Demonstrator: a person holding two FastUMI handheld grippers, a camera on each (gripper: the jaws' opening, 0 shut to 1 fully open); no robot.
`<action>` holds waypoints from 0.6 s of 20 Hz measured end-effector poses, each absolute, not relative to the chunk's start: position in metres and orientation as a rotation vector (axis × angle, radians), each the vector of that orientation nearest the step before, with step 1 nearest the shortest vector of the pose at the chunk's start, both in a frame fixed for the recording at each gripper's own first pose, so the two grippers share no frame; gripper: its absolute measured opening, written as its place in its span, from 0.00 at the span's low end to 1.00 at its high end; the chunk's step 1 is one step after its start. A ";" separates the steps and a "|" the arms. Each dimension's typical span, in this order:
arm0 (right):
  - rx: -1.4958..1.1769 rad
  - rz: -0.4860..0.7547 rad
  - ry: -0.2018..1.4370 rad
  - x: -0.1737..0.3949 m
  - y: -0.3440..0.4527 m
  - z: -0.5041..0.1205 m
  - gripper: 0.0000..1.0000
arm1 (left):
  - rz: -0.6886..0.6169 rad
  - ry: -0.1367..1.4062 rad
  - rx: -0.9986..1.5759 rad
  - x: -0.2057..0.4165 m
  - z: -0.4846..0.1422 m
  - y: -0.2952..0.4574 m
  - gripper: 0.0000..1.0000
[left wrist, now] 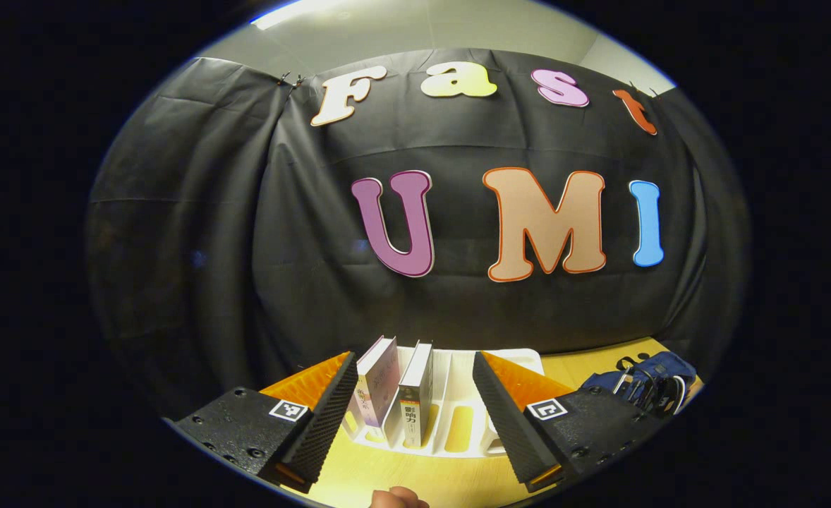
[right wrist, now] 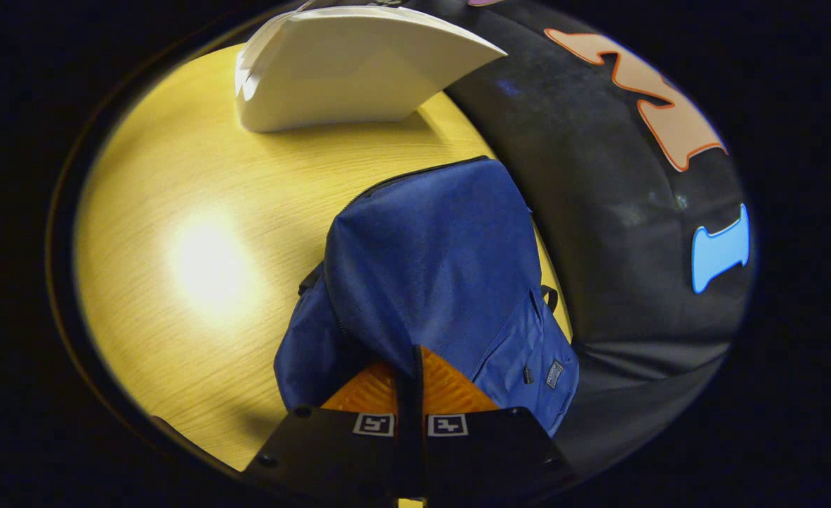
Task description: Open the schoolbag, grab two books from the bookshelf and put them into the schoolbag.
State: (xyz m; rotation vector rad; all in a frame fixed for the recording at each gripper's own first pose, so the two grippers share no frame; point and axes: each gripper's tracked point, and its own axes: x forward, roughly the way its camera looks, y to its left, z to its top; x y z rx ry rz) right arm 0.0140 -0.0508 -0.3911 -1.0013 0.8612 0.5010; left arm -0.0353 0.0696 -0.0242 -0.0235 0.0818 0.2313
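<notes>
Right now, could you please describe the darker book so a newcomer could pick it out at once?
On the wooden table stands a white rack holding two upright books. The dark-covered book is the right one, beside a paler, purplish book.

Bare table (right wrist: 197, 268) left of schoolbag (right wrist: 429, 261); booth wall (right wrist: 620, 212) crowds its right; bookshelf (right wrist: 345, 70) beyond.

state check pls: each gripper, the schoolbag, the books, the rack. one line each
left gripper: open, fingers spread either side of the books, not touching them
right gripper: fingers closed together against the schoolbag; can't tell if fabric is pinched
schoolbag: on the table, zipper looks closed
books: two, standing in the rack, leaning left
rack: on the table, other slots empty
</notes>
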 end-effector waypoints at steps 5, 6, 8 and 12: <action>-0.774 0.476 0.852 0.020 -0.053 -0.364 0.00 | 0.227 0.074 -0.010 -0.033 -0.021 0.072 0.98; -0.722 0.469 0.847 0.024 -0.055 -0.356 0.04 | 0.226 0.077 -0.009 -0.031 -0.022 0.073 0.96; -0.607 0.451 0.842 0.028 -0.059 -0.334 0.08 | 0.222 0.081 0.001 -0.028 -0.023 0.074 0.96; -0.416 0.393 0.815 0.042 -0.074 -0.296 0.00 | 0.228 0.085 0.019 -0.022 -0.027 0.082 0.96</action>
